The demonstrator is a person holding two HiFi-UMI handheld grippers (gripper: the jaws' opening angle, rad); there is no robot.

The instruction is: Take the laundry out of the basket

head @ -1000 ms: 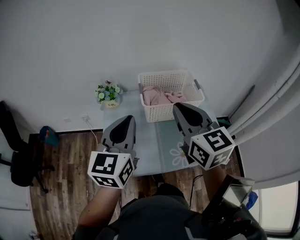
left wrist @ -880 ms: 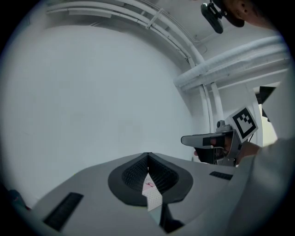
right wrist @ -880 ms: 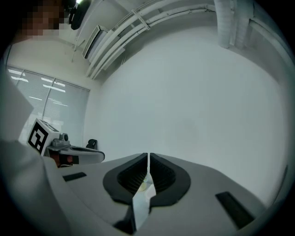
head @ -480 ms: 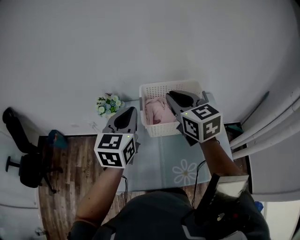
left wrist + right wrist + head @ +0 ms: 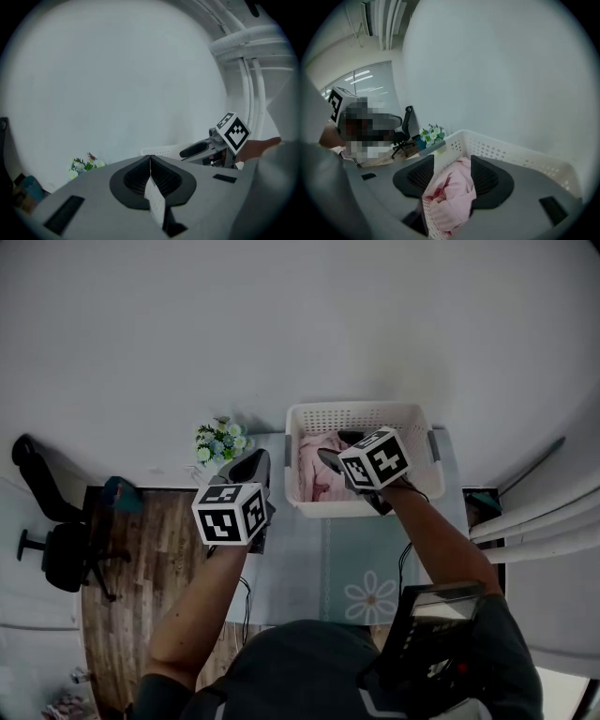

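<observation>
1. Pink laundry [image 5: 317,474] lies bunched inside the white basket [image 5: 361,412] at the back of the counter [image 5: 300,559].
2. Right hand-held gripper [image 5: 452,161] hangs over it, jaws opening; cloth shows between them, not pinched.
3. Left hand-held gripper [image 5: 150,158] is clenched on nothing, beside the basket.
4. Cloth looks soft, light and floppy; pinching a raised fold near its middle should lift it.
</observation>
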